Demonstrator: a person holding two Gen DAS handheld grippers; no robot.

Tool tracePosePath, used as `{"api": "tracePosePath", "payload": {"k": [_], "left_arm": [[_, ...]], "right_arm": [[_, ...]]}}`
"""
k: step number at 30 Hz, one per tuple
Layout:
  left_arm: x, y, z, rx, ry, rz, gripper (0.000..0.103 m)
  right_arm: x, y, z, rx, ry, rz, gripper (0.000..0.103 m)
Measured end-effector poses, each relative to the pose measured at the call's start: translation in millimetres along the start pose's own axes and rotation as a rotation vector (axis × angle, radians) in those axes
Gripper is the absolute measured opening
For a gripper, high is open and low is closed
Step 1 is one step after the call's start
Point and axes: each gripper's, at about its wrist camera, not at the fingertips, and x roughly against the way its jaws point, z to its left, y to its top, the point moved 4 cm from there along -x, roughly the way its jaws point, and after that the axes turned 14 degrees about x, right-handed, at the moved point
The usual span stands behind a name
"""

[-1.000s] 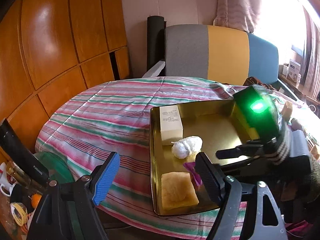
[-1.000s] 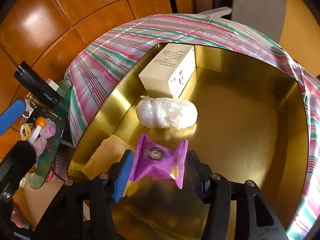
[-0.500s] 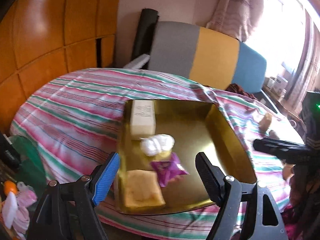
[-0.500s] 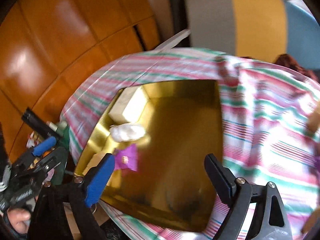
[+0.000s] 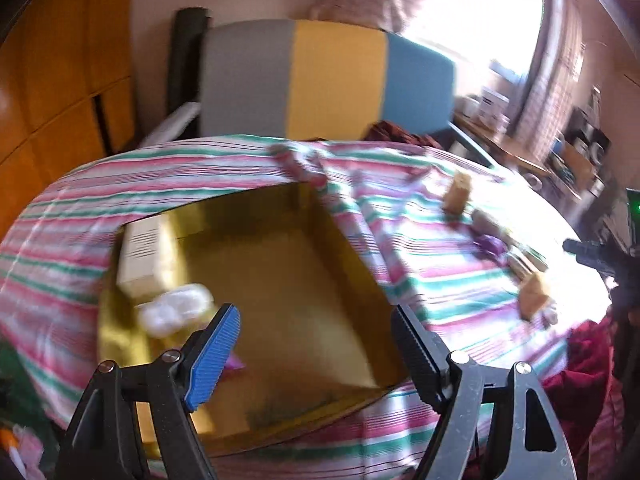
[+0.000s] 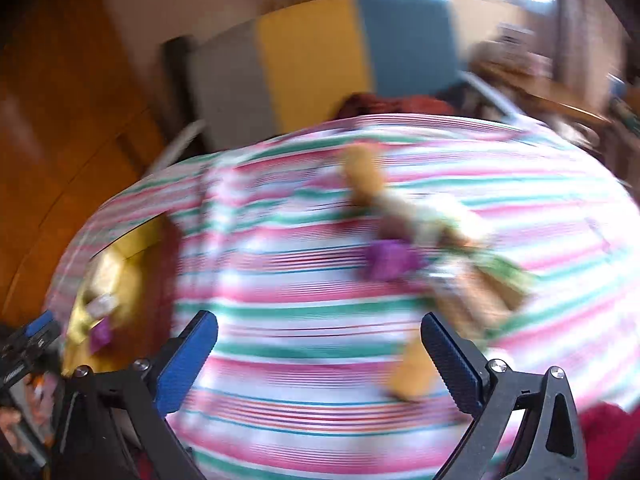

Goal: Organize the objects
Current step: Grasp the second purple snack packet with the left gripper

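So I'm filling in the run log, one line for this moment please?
phase: between picks | right gripper: open, empty, jaws just opened, over striped cloth | left gripper: open, empty, over gold tray | purple packet: in tray

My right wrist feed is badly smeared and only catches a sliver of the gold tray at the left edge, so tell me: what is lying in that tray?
Observer: A cream box lies along the left wall of the tray, up at the far corner.
Operator: Anything else near it?
Observer: A white wrapped bundle sits just on the near side of the box. The blur hides whether they touch.
Operator: And where is the left gripper?
Observer: The left gripper hangs over the tray's near side, fingers apart, with nothing between them.
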Motion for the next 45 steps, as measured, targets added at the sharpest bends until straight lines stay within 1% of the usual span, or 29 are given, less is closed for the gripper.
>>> {"api": "tracePosePath", "payload": {"k": [4, 7, 8, 9, 10, 12, 13, 16, 17, 19, 20, 22, 28, 32, 36, 38, 39, 40, 41, 45], "left_arm": [[-17.4, 1.6, -48.2, -0.099, -0.040, 0.029, 0.079], [-31.1, 3.6, -87.2, -0.182, -0.072, 0.046, 0.079], [-35.6, 4.2, -96.3, -0.202, -0.076, 0.051, 0.079], [-44.0, 4.2, -111.0, -0.231, -0.083, 0.058, 0.079], [-51.8, 4.3, -123.4, -0.255, -0.090, 0.069, 0.079], [-67.6, 3.5, -147.4, -0.299, -0.106, 0.087, 0.079], [-74.7, 2.6, -157.5, -0.322, -0.114, 0.096, 0.079], [-101.7, -1.3, -195.7, -0.413, -0.149, 0.131, 0.079], [-108.2, -1.7, -203.6, -0.429, -0.154, 0.141, 0.079], [-125.3, -2.1, -226.2, -0.463, -0.192, 0.172, 0.079], [-133.0, -1.9, -234.0, -0.472, -0.199, 0.187, 0.079], [-150.9, -0.6, -248.1, -0.479, -0.204, 0.223, 0.072], [-195.6, 0.1, -272.0, -0.478, -0.199, 0.313, 0.060], [-216.0, -2.3, -287.6, -0.484, -0.219, 0.358, 0.060], [-235.4, -4.0, -303.2, -0.518, -0.227, 0.378, 0.060], [-242.1, -6.8, -307.9, -0.533, -0.237, 0.396, 0.050], [-247.1, -8.5, -309.8, -0.546, -0.231, 0.400, 0.043], [-252.3, -11.0, -311.4, -0.552, -0.227, 0.407, 0.040], [-255.6, -13.8, -312.4, -0.546, -0.240, 0.418, 0.038], [-250.3, -23.1, -305.1, -0.537, -0.241, 0.390, 0.036]], "right_arm": [[14.0, -11.3, -69.1, -0.163, -0.109, -0.032, 0.103], [13.2, -23.0, -98.0, -0.253, -0.130, -0.052, 0.103], [9.3, -28.2, -105.9, -0.304, -0.106, -0.042, 0.103], [7.4, -33.0, -113.4, -0.359, -0.058, -0.049, 0.103], [11.0, -34.7, -120.1, -0.400, -0.037, -0.082, 0.103], [19.2, -37.4, -126.0, -0.436, -0.021, -0.138, 0.103], [20.9, -39.0, -128.3, -0.451, -0.005, -0.152, 0.103], [23.8, -40.9, -130.2, -0.477, 0.037, -0.184, 0.103], [22.9, -40.8, -129.8, -0.481, 0.050, -0.185, 0.103], [21.6, -41.1, -128.6, -0.481, 0.067, -0.180, 0.103], [21.1, -41.2, -128.3, -0.479, 0.078, -0.179, 0.103], [17.4, -40.8, -125.7, -0.478, 0.094, -0.181, 0.103], [13.6, -44.7, -131.9, -0.510, 0.152, -0.189, 0.103], [10.7, -46.4, -134.8, -0.530, 0.182, -0.188, 0.103], [8.1, -46.0, -133.9, -0.527, 0.194, -0.181, 0.103], [7.3, -46.3, -133.7, -0.529, 0.197, -0.178, 0.103], [7.1, -46.5, -133.9, -0.530, 0.199, -0.178, 0.103], [6.9, -46.7, -133.9, -0.532, 0.200, -0.177, 0.103], [6.8, -46.8, -134.3, -0.534, 0.199, -0.177, 0.103], [6.9, -47.3, -134.9, -0.533, 0.194, -0.172, 0.103]]}}
